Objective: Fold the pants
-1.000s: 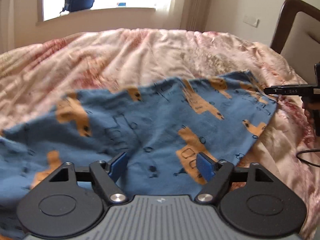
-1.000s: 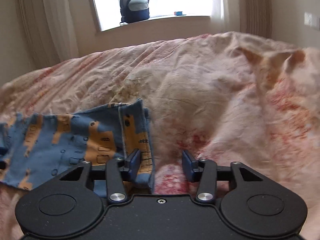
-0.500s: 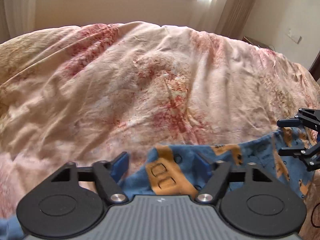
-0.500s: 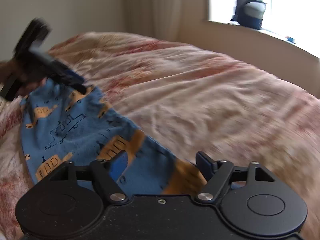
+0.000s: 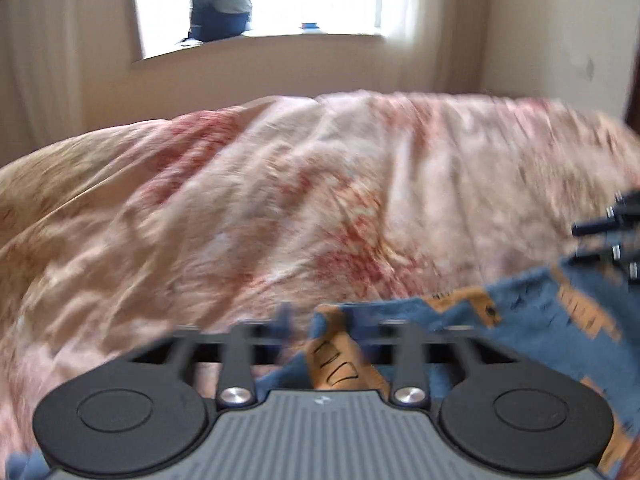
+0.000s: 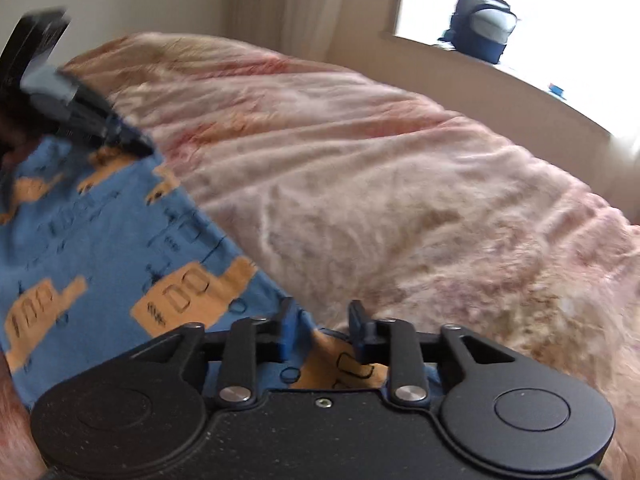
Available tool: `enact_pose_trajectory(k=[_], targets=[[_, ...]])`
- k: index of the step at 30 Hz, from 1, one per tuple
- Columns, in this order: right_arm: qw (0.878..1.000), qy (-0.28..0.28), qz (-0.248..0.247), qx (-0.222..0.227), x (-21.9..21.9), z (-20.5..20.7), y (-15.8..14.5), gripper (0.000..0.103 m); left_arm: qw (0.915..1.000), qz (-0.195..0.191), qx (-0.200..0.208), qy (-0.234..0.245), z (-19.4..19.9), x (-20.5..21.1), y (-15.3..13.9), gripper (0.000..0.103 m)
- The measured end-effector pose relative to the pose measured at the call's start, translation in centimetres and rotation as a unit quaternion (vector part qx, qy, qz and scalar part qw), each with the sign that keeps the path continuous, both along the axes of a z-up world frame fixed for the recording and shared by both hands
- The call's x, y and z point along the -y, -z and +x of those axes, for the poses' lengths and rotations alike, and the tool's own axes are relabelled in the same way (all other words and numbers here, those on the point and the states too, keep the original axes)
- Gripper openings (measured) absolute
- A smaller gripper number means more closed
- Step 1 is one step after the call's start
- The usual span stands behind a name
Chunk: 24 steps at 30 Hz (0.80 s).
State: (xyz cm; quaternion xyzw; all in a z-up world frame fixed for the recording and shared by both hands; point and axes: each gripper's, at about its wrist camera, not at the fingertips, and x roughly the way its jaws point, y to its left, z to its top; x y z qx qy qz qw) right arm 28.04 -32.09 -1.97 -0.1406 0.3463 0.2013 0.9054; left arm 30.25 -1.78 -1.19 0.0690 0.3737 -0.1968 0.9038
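Blue patterned pants lie on a bed while both claws work their near edge.

Left wrist view: the left claw, blurred, has just been opening, a bunched fold of the pants between its jaws; grip unclear. Right wrist view: the right claw, narrow, has just been closing over the pants' edge on the bedspread; contact unclear.
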Motion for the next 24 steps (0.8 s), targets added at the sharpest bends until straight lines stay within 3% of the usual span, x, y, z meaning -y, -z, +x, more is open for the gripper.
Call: enact_pose_trajectory(k=[2,3,6,8,10,13,16,19,20,21,22,23,24], targets=[[0.999,-0.023,-0.013,0.028,-1.1,-1.0,-0.9,0.049,0.9992,-0.014,0.036,-0.011,-1.9,-2.0,-1.1,0.070],[0.999,-0.031,-0.012,0.035,-1.7,-1.3,-1.2,0.064,0.9984,0.000,0.054,-0.016,-3.0,-2.8,-1.6,0.071],[0.998,-0.060,0.014,0.034,-4.3,-1.3,-1.8,0.069,0.9898,0.085,0.101,-0.054,-5.8,-5.0,-2.2,0.078],[0.996,-0.081,0.021,0.032,-6.7,-0.5,-1.9,0.071,0.9847,0.115,0.106,-0.077,-6.8,-7.5,-2.2,0.080],[0.994,-0.100,0.044,0.014,-9.0,0.8,-2.0,0.072,0.9877,0.087,0.077,-0.106,-7.2,-11.0,-2.5,0.081],[0.989,-0.118,0.081,-0.022,-12.6,3.5,-2.1,0.072,0.9872,-0.007,0.031,-0.156,-7.1,-16.7,-2.9,0.084],[0.982,-0.135,0.117,-0.060,-15.9,6.6,-2.1,0.071,0.9780,-0.085,-0.007,-0.190,-5.6,-21.0,-2.5,0.085],[0.979,-0.142,0.125,-0.081,-18.4,9.2,-1.8,0.065,0.9676,-0.156,-0.082,-0.181,-3.6,-23.6,-1.1,0.084],[0.976,-0.141,0.132,-0.096,-19.1,10.1,-1.5,0.061,0.9634,-0.176,-0.101,-0.175,-3.2,-24.1,-0.6,0.080],[0.974,-0.140,0.135,-0.112,-19.7,10.7,-1.0,0.051,0.9614,-0.187,-0.109,-0.170,-3.2,-24.4,0.0,0.067],[0.974,-0.137,0.131,-0.124,-20.1,11.1,-0.5,0.039,0.9617,-0.192,-0.110,-0.162,-3.2,-24.3,0.3,0.056],[0.975,-0.138,0.125,-0.124,-20.4,11.1,-0.2,0.034,0.9629,-0.194,-0.110,-0.153,-3.2,-24.2,0.4,0.044],[0.975,-0.140,0.121,-0.119,-20.4,10.8,-0.1,0.026,0.9652,-0.187,-0.100,-0.153,-3.4,-24.0,0.6,0.039]])
